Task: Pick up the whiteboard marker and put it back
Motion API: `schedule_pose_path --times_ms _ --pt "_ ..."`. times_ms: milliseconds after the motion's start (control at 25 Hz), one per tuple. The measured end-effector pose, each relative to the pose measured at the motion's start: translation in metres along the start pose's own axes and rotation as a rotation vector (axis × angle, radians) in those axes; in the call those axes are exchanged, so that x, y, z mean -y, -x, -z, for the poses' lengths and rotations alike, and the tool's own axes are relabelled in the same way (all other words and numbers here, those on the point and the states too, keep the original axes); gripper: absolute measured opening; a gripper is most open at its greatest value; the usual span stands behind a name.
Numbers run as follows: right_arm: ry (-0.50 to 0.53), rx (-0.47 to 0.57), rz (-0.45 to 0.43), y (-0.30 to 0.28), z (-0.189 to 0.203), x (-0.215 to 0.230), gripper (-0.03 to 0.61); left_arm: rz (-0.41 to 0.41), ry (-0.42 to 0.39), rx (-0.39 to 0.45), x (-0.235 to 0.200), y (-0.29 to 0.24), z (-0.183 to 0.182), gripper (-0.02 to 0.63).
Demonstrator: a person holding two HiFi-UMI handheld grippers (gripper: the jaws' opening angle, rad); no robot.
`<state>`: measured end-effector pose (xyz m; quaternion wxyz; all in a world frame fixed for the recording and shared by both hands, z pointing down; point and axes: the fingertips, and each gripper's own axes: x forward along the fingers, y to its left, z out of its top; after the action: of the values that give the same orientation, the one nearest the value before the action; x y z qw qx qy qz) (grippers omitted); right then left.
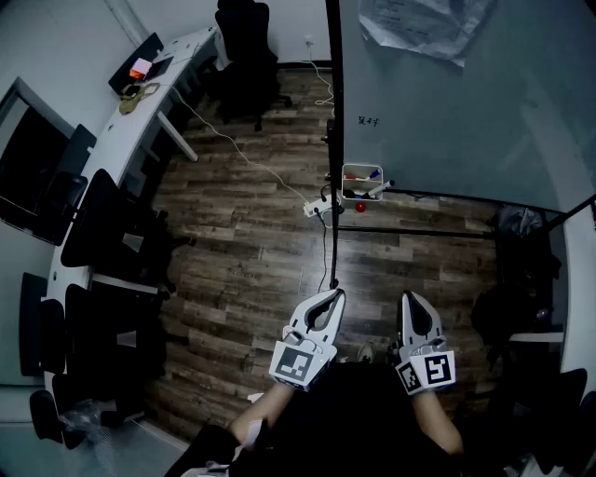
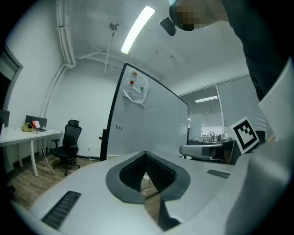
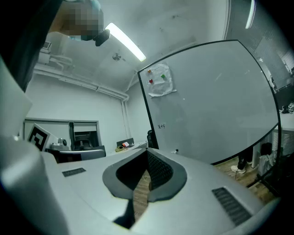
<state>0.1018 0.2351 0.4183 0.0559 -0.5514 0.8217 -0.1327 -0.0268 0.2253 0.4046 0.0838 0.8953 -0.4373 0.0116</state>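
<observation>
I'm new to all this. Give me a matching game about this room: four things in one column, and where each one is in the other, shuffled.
Things:
1. office chair
2. sheet of paper
3. marker tray
4. power strip

Places:
A. lying on the floor by the board's post, cable attached
B. stuck high on the whiteboard
C. at the whiteboard's bottom corner
D. standing by the far end of the white desk

Pairs: 1-D, 2-B, 3-C, 4-A

Lighting and image quality — dim, cool-toned interior
A ceiling strip light (image 2: 137, 28) supplies the illumination; the head view is dark and soft; both gripper views show fisheye curvature and black corners.
</observation>
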Motion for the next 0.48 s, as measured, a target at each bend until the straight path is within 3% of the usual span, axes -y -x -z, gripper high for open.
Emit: schedule_pose_path --times_ms 200,480 --pt "0.009 -0.005 -0.005 -0.0030 0.0010 -0.0020 0.014 0.003 -0.034 -0.025 -0.0048 0.0000 0.0064 0.008" --pt "0.003 -0.008 0.002 -0.0028 0.0012 -0.0050 0.014 0.012 -0.004 -0.015 -0.0047 0.0015 0.0061 0.008"
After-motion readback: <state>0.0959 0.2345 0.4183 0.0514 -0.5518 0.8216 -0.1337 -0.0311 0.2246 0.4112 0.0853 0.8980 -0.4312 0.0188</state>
